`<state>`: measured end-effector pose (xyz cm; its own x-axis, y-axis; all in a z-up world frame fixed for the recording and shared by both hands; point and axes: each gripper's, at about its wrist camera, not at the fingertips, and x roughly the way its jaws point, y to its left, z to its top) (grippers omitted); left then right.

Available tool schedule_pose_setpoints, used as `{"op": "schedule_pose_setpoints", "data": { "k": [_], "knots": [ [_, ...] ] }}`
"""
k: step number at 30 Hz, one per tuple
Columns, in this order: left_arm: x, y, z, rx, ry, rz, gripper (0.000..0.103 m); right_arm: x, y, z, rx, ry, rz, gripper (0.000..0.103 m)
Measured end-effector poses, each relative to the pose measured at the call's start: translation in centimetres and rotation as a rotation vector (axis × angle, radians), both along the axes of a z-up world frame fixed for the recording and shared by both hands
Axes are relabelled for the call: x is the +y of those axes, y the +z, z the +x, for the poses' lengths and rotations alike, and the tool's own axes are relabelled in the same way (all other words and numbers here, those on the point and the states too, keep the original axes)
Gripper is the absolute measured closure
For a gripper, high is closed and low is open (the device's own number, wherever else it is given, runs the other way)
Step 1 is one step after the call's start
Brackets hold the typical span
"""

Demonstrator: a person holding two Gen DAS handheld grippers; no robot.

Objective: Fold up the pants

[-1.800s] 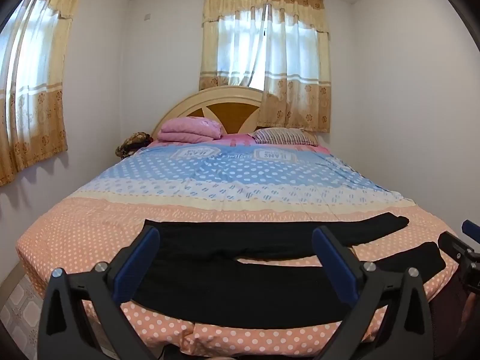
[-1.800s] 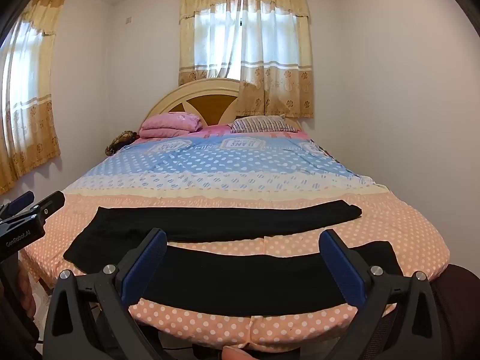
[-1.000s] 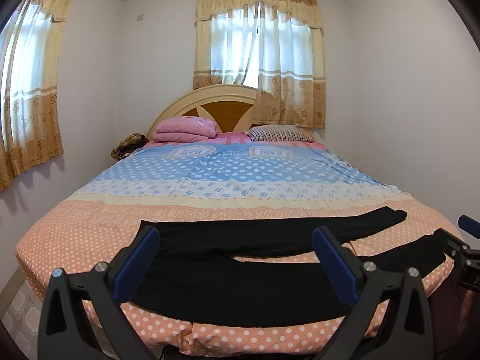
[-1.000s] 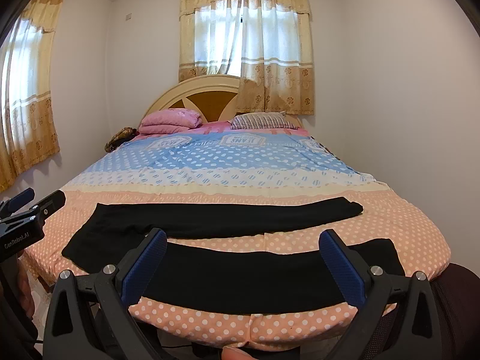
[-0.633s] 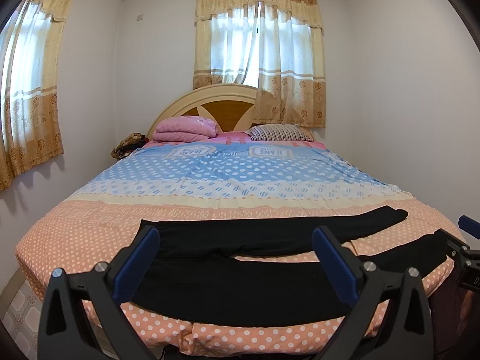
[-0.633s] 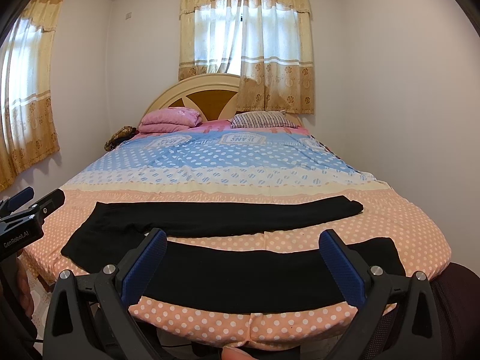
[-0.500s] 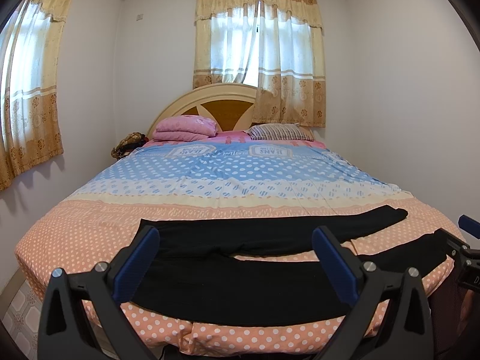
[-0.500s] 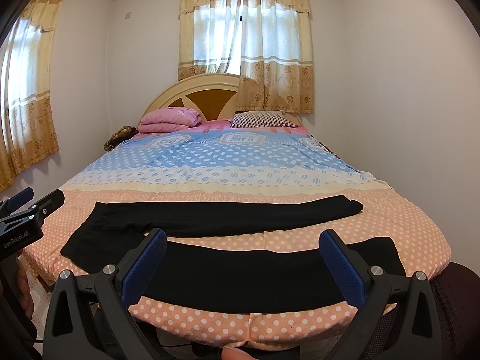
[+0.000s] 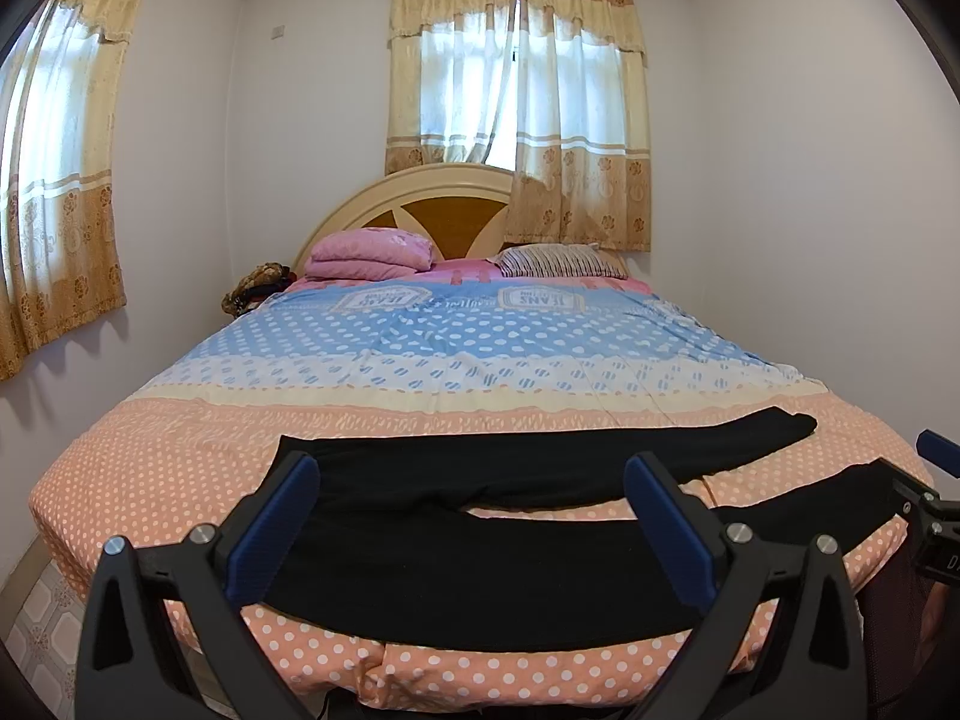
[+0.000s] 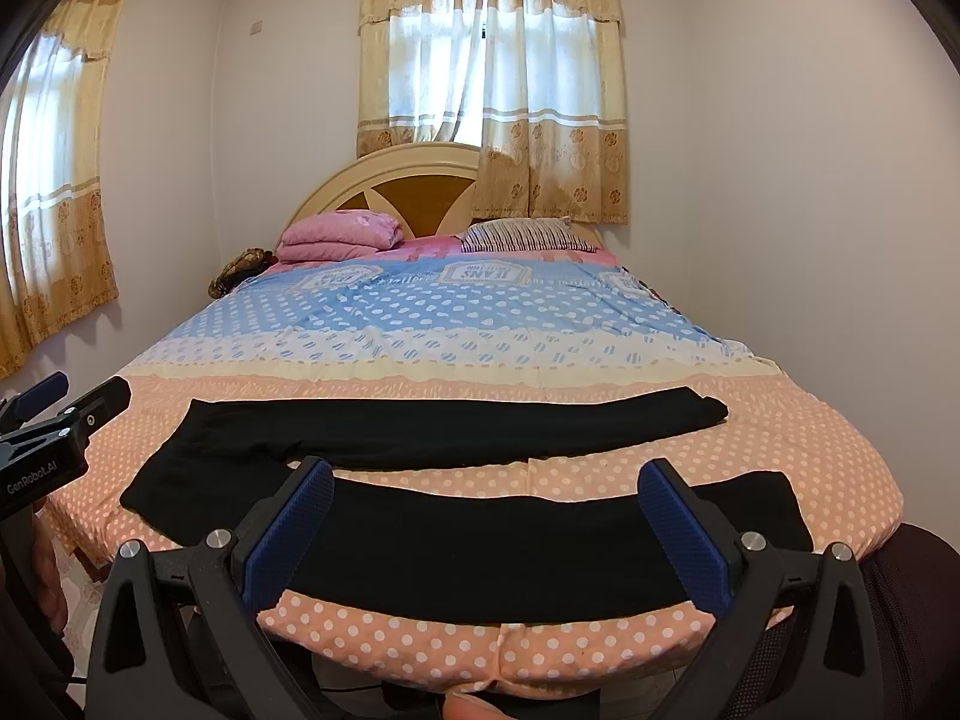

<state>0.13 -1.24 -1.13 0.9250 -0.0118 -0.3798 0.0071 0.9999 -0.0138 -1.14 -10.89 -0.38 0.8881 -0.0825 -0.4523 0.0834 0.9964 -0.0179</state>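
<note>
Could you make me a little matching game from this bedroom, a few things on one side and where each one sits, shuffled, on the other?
Things:
1. black pants
2. pink folded blanket
3. striped pillow
4. curtains

Places:
A. over the window behind the headboard
B. spread flat across the foot of the bed
C. at the head of the bed, right side
D. at the head of the bed, left side

Pairs: 1-B, 2-D, 3-C, 4-A

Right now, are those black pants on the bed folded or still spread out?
Spread out. The black pants lie flat across the foot of the bed, both legs apart at full length, with no fold visible.
</note>
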Motion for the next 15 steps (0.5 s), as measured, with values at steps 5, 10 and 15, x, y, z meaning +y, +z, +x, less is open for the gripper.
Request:
{"op": "schedule_pose_setpoints", "data": {
  "k": [5,10,15],
  "knots": [
    [-0.10,-0.33,0.11,0.005,0.000,0.001,0.000,0.10,-0.13,0.02,0.002,-0.001,0.000,0.001],
    [-0.06,-0.30,0.16,0.005,0.000,0.001,0.000,0.08,-0.25,0.03,0.004,0.000,-0.001,0.001],
    [0.05,-0.33,0.22,0.007,-0.001,0.001,0.000,0.02,-0.50,-0.04,0.007,0.001,-0.002,0.001]
  ]
}}
